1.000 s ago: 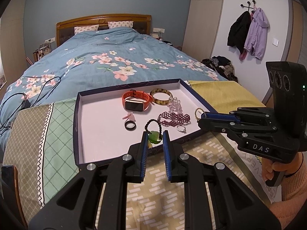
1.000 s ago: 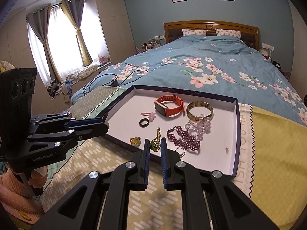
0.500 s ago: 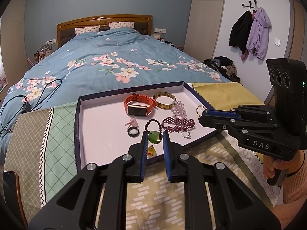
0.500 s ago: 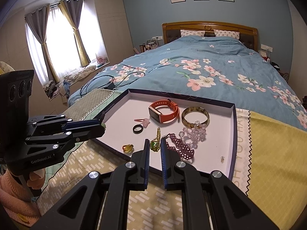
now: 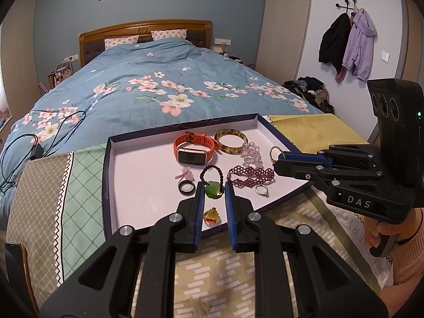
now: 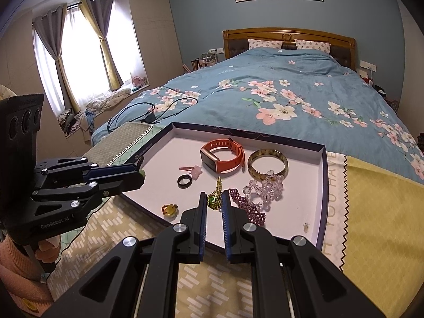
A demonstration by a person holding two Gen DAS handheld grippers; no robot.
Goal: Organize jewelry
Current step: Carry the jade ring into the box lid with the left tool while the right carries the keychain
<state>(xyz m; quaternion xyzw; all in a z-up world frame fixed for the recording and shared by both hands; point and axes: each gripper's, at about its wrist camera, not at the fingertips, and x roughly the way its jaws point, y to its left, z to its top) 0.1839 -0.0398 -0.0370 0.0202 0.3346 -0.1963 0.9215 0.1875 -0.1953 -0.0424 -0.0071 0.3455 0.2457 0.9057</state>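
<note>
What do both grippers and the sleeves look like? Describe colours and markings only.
Both grippers are matte black plastic with silver screws and ribbed blue pads on the fingers. The left gripper reads GenRobot.AI; the right gripper reads DAS and shows a green light. Each carries a three-lens camera block. Sleeves are salmon-pink knit.

Both cameras sit low and close at the near edge of the tray (image 5: pixel 111 175), facing the bed (image 6: pixel 291 90). The left view looks from near-left, the right from near-right; they share tray and bed.
</note>
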